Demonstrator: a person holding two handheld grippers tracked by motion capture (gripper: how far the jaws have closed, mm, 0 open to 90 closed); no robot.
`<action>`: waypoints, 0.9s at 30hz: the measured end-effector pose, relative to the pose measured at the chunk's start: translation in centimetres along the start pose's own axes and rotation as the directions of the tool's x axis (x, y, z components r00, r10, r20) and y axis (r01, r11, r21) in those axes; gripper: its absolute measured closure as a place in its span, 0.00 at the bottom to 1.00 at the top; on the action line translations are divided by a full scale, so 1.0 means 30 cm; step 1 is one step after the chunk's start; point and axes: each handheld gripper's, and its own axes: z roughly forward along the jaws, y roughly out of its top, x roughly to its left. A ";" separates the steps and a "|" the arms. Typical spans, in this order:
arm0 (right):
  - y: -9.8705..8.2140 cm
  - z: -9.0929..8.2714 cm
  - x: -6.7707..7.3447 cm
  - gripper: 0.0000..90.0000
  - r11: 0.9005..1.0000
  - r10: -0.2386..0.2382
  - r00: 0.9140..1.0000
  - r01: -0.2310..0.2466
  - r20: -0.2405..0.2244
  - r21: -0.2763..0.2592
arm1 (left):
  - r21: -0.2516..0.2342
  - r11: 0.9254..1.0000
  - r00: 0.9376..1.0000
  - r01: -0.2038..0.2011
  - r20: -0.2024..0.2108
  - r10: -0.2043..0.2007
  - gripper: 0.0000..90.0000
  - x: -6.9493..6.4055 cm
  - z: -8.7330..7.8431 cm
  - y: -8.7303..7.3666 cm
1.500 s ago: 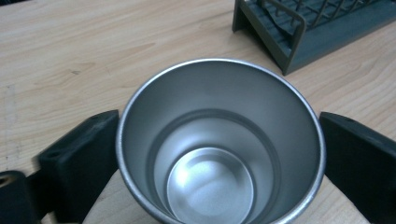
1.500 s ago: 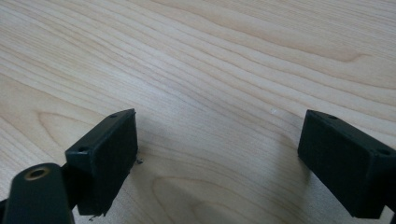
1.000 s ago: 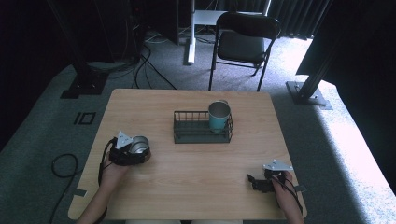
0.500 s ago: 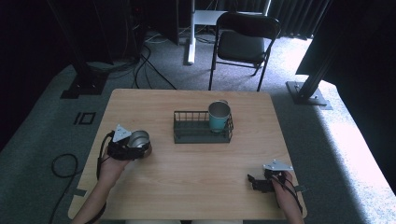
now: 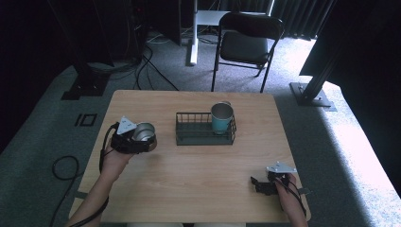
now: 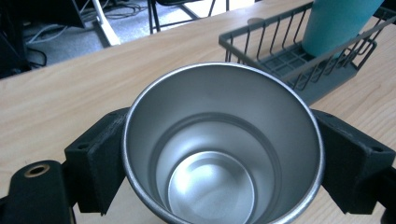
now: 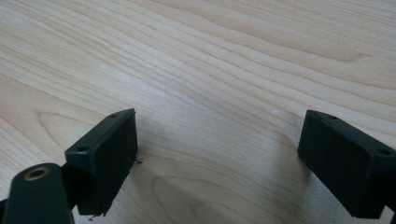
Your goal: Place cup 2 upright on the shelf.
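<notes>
Clearly clamped: left gripper (image 5: pixel 142 142) closed on steel cup (image 6: pixel 223 149), one black pad on each side of the wall just under the rim, mouth up, empty, carried above the left part of the wooden table (image 5: pixel 198 189) and near the wire basket (image 5: pixel 205 128). Already standing in the basket's right end: a teal cup (image 5: pixel 221 118). Risks, as a judgement: smooth tapered metal slipping down through the pads if squeeze eases; cup base catching the basket's near rail on too low an approach; a knock against the teal cup toppling it or shoving the light basket. Right gripper (image 7: pixel 219 163) idle low over the table's right front corner, jaws wide apart, nothing between them. No brand, label or legible writing anywhere.
</notes>
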 end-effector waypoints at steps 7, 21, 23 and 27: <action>0.000 0.000 0.000 0.13 1.000 -0.001 1.000 0.001 0.000 0.000 | -0.023 1.000 1.000 -0.013 0.013 0.014 0.16 -0.017 0.005 0.056; 0.000 0.000 0.000 0.13 1.000 -0.001 1.000 0.001 0.000 0.000 | -0.063 0.996 0.997 -0.063 0.044 0.066 0.16 -0.079 0.062 0.235; 0.000 0.000 0.000 0.13 1.000 -0.001 1.000 0.001 0.000 0.000 | -0.063 0.996 0.997 -0.063 0.047 0.066 0.16 -0.081 0.067 0.244; 0.000 0.000 0.000 0.13 1.000 -0.001 1.000 0.001 0.000 0.000 | -0.078 0.995 0.995 -0.060 0.069 0.065 0.16 -0.105 0.097 0.281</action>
